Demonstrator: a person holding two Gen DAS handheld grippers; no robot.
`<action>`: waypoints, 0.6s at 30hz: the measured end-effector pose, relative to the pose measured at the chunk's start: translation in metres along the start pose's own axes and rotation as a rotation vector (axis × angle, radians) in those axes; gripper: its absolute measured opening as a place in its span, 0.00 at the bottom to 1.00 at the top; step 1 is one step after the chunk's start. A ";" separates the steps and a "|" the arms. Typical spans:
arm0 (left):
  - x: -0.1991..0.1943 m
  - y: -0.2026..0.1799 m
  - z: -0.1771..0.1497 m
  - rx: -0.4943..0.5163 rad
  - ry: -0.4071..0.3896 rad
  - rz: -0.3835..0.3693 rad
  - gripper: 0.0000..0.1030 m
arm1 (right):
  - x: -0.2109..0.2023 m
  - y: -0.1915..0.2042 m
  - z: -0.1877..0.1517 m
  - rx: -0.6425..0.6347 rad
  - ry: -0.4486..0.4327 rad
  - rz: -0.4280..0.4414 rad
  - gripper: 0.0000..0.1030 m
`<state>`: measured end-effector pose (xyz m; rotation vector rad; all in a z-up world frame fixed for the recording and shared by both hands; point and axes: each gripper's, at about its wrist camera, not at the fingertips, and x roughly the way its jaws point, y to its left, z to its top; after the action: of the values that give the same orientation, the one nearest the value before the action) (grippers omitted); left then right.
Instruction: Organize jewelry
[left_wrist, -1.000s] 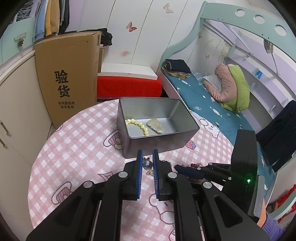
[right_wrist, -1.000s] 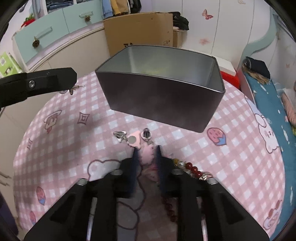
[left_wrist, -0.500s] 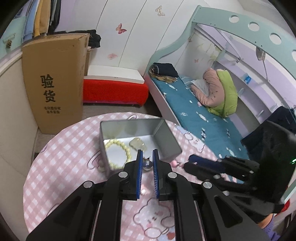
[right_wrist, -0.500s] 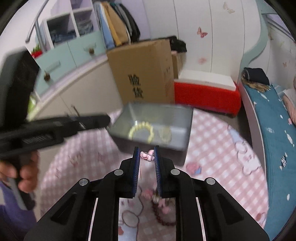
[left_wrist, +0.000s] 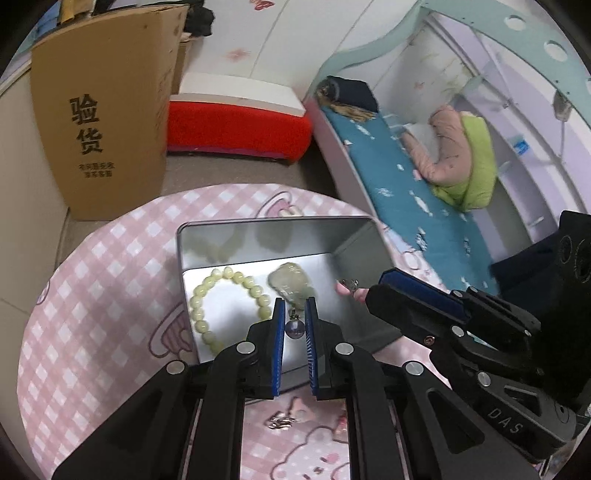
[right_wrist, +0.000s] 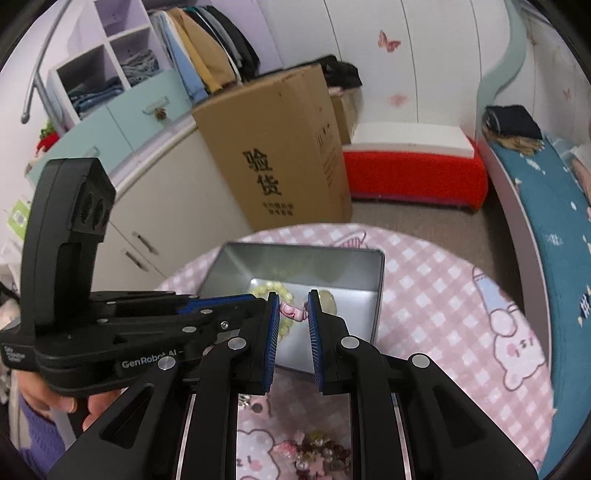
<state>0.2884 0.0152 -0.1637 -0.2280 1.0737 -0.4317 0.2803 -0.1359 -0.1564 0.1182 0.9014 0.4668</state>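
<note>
Left gripper (left_wrist: 294, 320) pinches a small round charm (left_wrist: 294, 328) above the metal tin (left_wrist: 280, 230); my right gripper (right_wrist: 291, 314) pinches a pink trinket (right_wrist: 291, 312) there too. Pink checked worktop (left_wrist: 92, 295), cardboard box (left_wrist: 99, 110), bed (left_wrist: 399, 184). Only my right view shows the wardrobe (right_wrist: 110, 99) and the red bead strand (right_wrist: 317, 450).

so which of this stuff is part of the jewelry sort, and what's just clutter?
In the job:
- metal tin holding a pale bead bracelet and a jade pendant
- small round charm in the left gripper
- pink charm in the right gripper
- red bead strand on the table

Lying about:
- cardboard box
- red bench
- bed
</note>
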 end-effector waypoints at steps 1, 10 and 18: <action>0.001 0.000 0.000 0.000 0.003 0.009 0.09 | 0.004 -0.001 -0.002 0.006 0.010 0.000 0.16; -0.012 -0.005 -0.005 0.016 -0.046 0.062 0.42 | 0.003 -0.005 -0.009 0.033 0.010 0.007 0.18; -0.052 -0.020 -0.024 0.039 -0.142 0.040 0.45 | -0.037 -0.004 -0.019 0.037 -0.063 0.009 0.27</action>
<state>0.2418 0.0214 -0.1254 -0.1986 0.9286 -0.3943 0.2473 -0.1573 -0.1423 0.1703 0.8481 0.4526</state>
